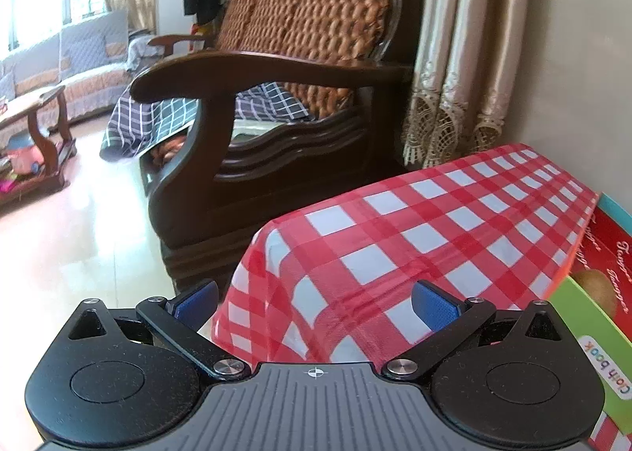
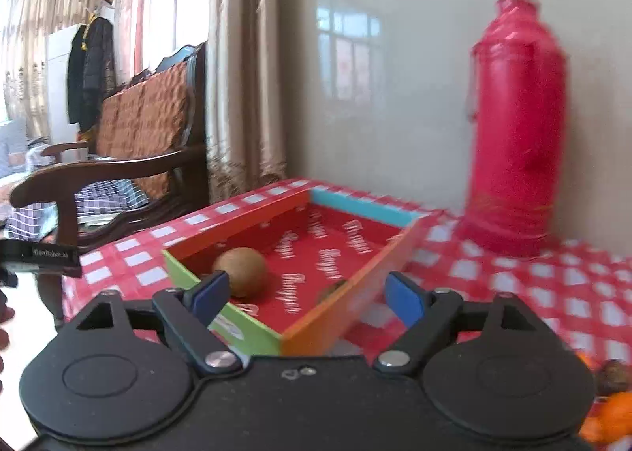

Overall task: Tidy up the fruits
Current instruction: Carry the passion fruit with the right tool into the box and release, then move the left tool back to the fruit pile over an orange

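Ahead of the right claw (image 2: pixel 306 295), whose jaws stand wide with nothing between them, sits the box (image 2: pixel 347 285) holding one kiwi (image 2: pixel 241 271) just past its left pad, so it should back off cleanly toward the fruits (image 2: pixel 608 403) low right, while the left claw (image 1: pixel 316 303) hangs open, empty.

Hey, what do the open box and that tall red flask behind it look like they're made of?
Box: seemingly printed cardboard, with thin flat walls, crisp folded corners, matte colour panels and lettering on the red floor. Red flask: probably painted metal or hard plastic, smooth with a slight sheen; motion blur leaves it open.
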Action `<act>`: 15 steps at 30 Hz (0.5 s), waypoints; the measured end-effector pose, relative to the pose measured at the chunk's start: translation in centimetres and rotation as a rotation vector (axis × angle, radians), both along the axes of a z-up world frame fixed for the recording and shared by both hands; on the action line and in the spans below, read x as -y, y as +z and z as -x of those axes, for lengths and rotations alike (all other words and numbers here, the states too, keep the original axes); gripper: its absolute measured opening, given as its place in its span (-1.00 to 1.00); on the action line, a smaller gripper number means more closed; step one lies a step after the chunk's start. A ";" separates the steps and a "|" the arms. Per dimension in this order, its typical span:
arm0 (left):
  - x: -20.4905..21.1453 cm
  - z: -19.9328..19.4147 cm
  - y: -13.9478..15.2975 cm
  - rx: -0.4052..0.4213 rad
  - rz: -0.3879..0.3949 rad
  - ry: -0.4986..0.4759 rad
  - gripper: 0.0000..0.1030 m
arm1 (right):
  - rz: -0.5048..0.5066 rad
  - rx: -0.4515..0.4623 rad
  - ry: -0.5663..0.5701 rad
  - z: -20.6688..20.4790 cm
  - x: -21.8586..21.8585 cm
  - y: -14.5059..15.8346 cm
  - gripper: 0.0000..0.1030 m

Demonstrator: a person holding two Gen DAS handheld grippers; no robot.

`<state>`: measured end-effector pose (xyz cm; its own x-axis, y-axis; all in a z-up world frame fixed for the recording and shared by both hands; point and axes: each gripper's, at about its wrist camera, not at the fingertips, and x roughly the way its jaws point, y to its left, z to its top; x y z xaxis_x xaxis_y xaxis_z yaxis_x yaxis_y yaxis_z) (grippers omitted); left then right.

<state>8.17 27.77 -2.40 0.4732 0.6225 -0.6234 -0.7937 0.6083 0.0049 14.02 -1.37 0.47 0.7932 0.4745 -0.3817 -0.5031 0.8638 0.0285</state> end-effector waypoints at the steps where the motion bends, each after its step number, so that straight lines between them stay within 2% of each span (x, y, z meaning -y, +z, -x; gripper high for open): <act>1: 0.4 -0.1 0.1 -0.002 -0.009 -0.013 1.00 | 0.006 0.023 -0.019 0.5 0.8 0.1 0.83; 2: 0.8 -0.3 0.2 -0.002 -0.018 -0.024 1.00 | 0.013 0.052 -0.047 1.1 1.8 0.1 0.89; 6: 3.2 -0.8 0.9 0.019 -0.054 -0.093 1.00 | 0.070 0.143 -0.163 2.9 4.8 -0.3 0.89; 9: 5.5 -0.9 1.6 0.064 -0.062 -0.159 1.00 | 0.088 0.176 -0.271 3.1 7.1 -0.3 0.89; 15: 12.6 -1.2 3.5 0.164 -0.174 -0.365 1.00 | 0.134 0.248 -0.529 4.4 12.7 0.2 0.89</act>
